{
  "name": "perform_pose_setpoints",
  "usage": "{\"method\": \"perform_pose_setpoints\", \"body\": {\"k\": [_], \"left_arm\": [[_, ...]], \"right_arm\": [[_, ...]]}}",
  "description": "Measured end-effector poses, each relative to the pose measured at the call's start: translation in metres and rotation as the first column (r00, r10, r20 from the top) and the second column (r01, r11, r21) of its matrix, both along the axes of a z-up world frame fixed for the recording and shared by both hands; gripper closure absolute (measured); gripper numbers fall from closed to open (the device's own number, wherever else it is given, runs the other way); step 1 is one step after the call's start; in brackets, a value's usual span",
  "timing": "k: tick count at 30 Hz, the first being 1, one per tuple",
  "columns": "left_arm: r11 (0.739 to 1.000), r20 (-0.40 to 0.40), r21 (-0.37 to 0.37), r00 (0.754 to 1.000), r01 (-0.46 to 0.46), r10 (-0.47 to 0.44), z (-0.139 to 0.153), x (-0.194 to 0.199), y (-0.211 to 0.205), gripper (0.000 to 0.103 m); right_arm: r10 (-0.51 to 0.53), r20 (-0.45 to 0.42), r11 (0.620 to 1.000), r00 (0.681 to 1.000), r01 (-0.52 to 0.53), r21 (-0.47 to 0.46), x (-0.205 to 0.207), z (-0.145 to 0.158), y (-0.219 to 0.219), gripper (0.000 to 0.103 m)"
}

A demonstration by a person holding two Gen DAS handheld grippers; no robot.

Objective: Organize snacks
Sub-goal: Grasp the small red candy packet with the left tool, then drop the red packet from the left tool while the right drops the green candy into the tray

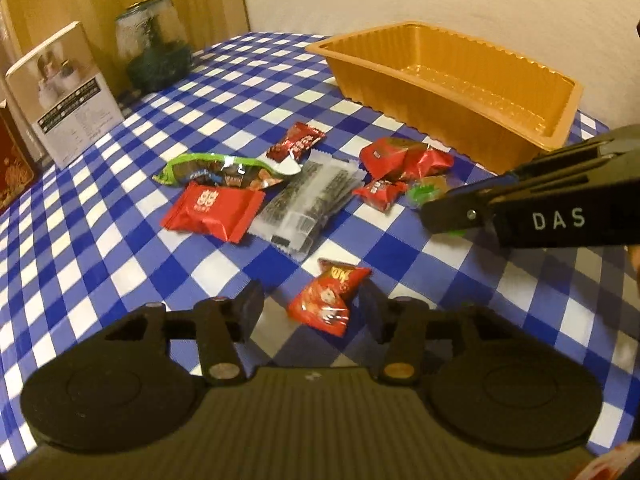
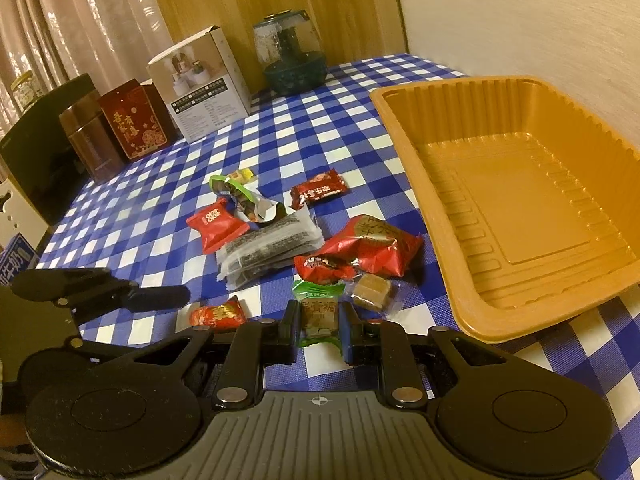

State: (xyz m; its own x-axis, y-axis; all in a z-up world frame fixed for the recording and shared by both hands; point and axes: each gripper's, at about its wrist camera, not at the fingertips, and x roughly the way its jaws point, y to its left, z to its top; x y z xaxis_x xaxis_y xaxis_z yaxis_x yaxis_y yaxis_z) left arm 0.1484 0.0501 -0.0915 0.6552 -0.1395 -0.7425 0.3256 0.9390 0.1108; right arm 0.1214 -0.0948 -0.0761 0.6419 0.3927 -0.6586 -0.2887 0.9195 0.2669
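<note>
Our right hand-held gripper (image 2: 320, 330) has its two fingers on either side of a green-wrapped candy (image 2: 318, 312), and they look pinched onto it. The candy's long way points forward, away from us, so the fingers press its two long sides. The gold tray (image 2: 404, 152) is the thing we measure from. The candy lies on the tabletop (image 2: 280, 136) just off the tray's near left corner, so it has to go up, then right and forward over the rim. We think the rim is the part to watch, since a low candy could bump it.

Our left hand-held gripper (image 1: 312, 308) has its fingers spread apart and holds nothing. A small red snack pack (image 1: 326, 298) lies between its fingertips, farther from the tray than the green candy. So the right hand is the closer one to the tray.

The tray has nothing in it; we see its bare ribbed floor. All the other snacks lie in a loose pile (image 2: 280, 240) left of the tray: red packs, a clear pack of dark sticks (image 1: 308, 204) and a green pack (image 1: 200, 168).
</note>
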Motion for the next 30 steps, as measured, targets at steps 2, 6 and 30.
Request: {"method": "perform_pose_setpoints", "body": {"k": [2, 6, 30], "left_arm": [[1.000, 0.009, 0.007, 1.000, 0.027, -0.027, 0.000, 0.002, -0.002, 0.054], [1.000, -0.017, -0.009, 0.999, 0.029, -0.029, -0.001, 0.005, -0.004, 0.066], [0.953, 0.016, -0.177, 0.968, -0.245, 0.252, 0.069, -0.020, -0.003, 0.078]], "right_arm": [[-0.003, 0.000, 1.000, 1.000, 0.003, -0.001, 0.000, 0.000, 0.000, 0.083], [-0.001, -0.001, 1.000, 1.000, 0.001, -0.001, 0.001, 0.000, 0.001, 0.083], [0.008, 0.130, 1.000, 0.991, -0.007, -0.010, -0.021, 0.068, -0.017, 0.083]]}}
